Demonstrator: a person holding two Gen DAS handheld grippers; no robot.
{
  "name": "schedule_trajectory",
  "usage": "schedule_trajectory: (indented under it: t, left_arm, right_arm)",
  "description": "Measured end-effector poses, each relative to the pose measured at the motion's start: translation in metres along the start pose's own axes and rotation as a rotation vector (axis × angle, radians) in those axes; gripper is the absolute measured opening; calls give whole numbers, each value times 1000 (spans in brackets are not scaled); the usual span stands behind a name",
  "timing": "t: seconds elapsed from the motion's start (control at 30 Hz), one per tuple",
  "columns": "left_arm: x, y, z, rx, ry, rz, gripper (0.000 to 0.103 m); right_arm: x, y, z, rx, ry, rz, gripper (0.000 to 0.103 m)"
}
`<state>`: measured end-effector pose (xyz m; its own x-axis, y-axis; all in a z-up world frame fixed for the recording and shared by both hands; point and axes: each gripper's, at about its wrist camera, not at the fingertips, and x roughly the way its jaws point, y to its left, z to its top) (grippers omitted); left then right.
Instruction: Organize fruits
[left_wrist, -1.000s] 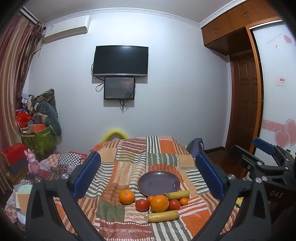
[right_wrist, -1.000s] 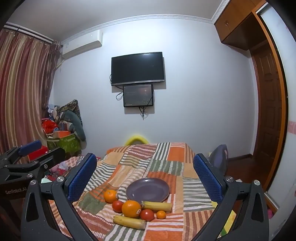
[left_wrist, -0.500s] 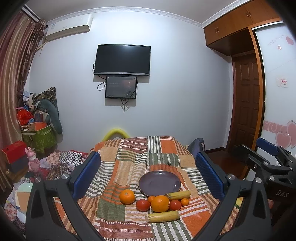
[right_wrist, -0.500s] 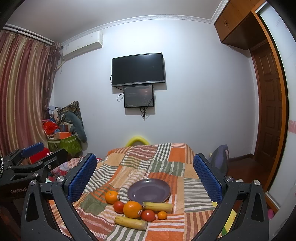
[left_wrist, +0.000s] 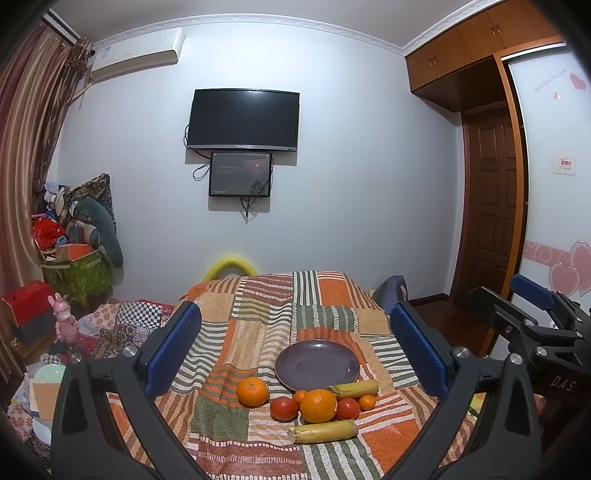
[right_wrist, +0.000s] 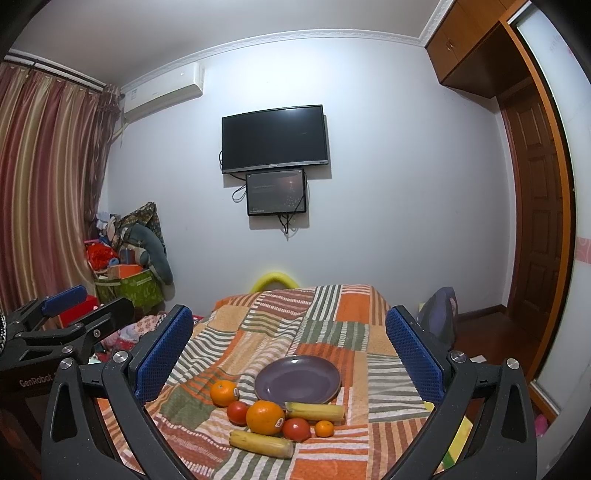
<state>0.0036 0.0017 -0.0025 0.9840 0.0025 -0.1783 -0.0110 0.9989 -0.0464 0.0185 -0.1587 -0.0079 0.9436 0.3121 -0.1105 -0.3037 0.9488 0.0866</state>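
Observation:
An empty purple plate (left_wrist: 317, 365) (right_wrist: 297, 379) sits on a table under a striped patchwork cloth (left_wrist: 258, 321). In front of it lie a big orange (left_wrist: 318, 405) (right_wrist: 265, 417), a second orange (left_wrist: 252, 392) (right_wrist: 223, 393) to the left, two tomatoes (left_wrist: 283, 408) (right_wrist: 296, 429), two small tangerines (left_wrist: 367, 402) (right_wrist: 324, 428) and two yellow banana pieces (left_wrist: 325, 431) (right_wrist: 261, 443). My left gripper (left_wrist: 295, 347) and my right gripper (right_wrist: 289, 349) are both open and empty, held above and short of the fruit.
A yellow chair back (left_wrist: 229, 266) stands behind the table. Boxes and bags (left_wrist: 70, 266) pile up at the left wall. A dark bag (right_wrist: 441, 314) sits right of the table, near a wooden door (left_wrist: 491, 206). A TV (left_wrist: 243, 120) hangs on the wall.
Both views have shifted slightly; the fruit and plate sit marginally lower in frame. Nothing on the table has moved and both grippers stay open.

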Motion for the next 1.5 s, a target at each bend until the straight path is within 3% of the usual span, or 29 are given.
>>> schedule_trajectory:
  t: [1.13, 1.5]
  left_arm:
    - [0, -6, 1, -1, 4, -6, 103]
    - [11, -4, -3, 5, 19, -5, 103]
  right_arm:
    - [-2, -2, -5, 9, 1, 4, 103]
    - [16, -13, -11, 20, 47, 17, 103]
